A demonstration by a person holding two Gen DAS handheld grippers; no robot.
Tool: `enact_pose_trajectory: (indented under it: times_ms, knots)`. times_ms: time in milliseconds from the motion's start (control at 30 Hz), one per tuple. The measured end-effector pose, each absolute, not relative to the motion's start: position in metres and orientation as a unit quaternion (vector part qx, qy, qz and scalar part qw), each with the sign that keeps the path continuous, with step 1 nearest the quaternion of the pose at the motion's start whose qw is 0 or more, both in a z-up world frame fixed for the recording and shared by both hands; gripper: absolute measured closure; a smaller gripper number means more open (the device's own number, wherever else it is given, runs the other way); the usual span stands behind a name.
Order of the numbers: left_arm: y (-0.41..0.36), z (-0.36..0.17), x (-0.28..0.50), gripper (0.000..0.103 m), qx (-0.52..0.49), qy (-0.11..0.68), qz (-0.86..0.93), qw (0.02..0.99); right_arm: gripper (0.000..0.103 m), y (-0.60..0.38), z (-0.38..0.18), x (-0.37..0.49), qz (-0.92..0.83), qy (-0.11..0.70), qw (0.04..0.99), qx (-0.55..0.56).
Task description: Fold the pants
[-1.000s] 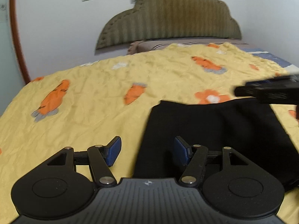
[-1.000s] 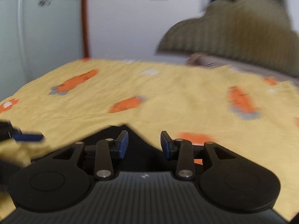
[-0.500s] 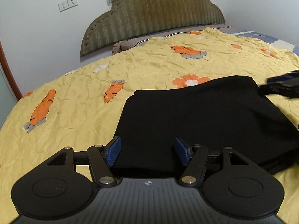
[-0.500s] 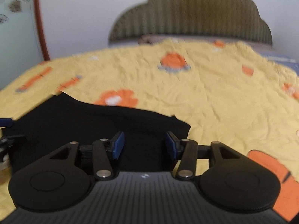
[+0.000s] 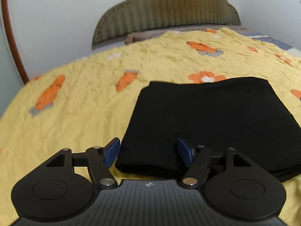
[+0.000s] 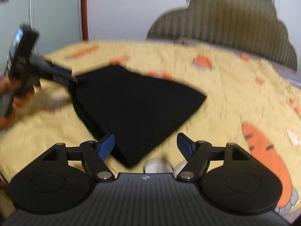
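Pants (image 5: 216, 120), black, soft and limp, lie folded mid-bed (image 5: 84, 116); your left gripper (image 5: 148, 151) and right gripper (image 6: 145, 144) gape empty, so pinch the thick folded edge.

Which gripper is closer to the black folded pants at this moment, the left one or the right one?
Left, it seems. The left gripper is open, its fingers straddling the near left corner of the pants. The right gripper is also open, over the pants' near corner but apparently higher.

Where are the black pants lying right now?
The pants lie folded on the yellow bedspread, just ahead of both open grippers, right of centre in the left wrist view, with an orange flower print behind.
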State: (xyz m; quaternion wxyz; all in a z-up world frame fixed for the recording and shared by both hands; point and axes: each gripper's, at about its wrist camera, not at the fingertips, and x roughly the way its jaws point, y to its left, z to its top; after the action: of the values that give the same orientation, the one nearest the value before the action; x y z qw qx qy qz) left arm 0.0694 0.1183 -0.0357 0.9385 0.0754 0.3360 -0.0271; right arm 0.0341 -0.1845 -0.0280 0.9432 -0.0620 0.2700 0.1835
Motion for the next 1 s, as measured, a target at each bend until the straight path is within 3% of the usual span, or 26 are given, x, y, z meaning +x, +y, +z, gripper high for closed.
enact_pose_trajectory:
  times_ms: [267, 300, 367, 433, 500, 567, 667, 800, 1000]
  knots:
    - [0.128, -0.033, 0.066, 0.035, 0.050, 0.341, -0.027, 0.938, 0.032, -0.161, -0.064, 0.051, 0.206, 0.309, 0.927, -0.052]
    - [0.128, -0.031, 0.064, 0.035, 0.048, 0.340, -0.024, 0.939, 0.031, -0.166, -0.061, 0.049, 0.210, 0.301, 0.930, -0.032]
    - [0.127, -0.027, 0.060, 0.035, 0.047, 0.336, -0.016, 0.940, 0.019, -0.189, -0.055, 0.050, 0.209, 0.292, 0.932, 0.046]
    - [0.123, -0.022, 0.055, 0.035, 0.051, 0.329, -0.016, 0.943, 0.019, -0.217, -0.055, 0.058, 0.186, 0.292, 0.930, 0.120]
    - [0.115, -0.016, 0.049, 0.035, 0.059, 0.319, -0.030, 0.946, 0.021, -0.244, -0.065, 0.070, 0.180, 0.304, 0.913, 0.203]
    - [0.102, -0.011, 0.043, 0.035, 0.074, 0.311, -0.053, 0.946, 0.033, -0.270, -0.081, 0.080, 0.177, 0.326, 0.878, 0.302]
    - [0.078, -0.007, 0.043, 0.035, 0.098, 0.307, -0.086, 0.943, 0.039, -0.285, -0.099, 0.080, 0.187, 0.327, 0.841, 0.389]
    - [0.048, -0.003, 0.055, 0.035, 0.110, 0.309, -0.114, 0.938, 0.039, -0.275, -0.100, 0.080, 0.188, 0.337, 0.834, 0.393]
    - [0.001, 0.022, 0.083, 0.021, 0.096, 0.329, -0.193, 0.920, 0.039, -0.253, -0.103, 0.082, 0.175, 0.349, 0.823, 0.413]
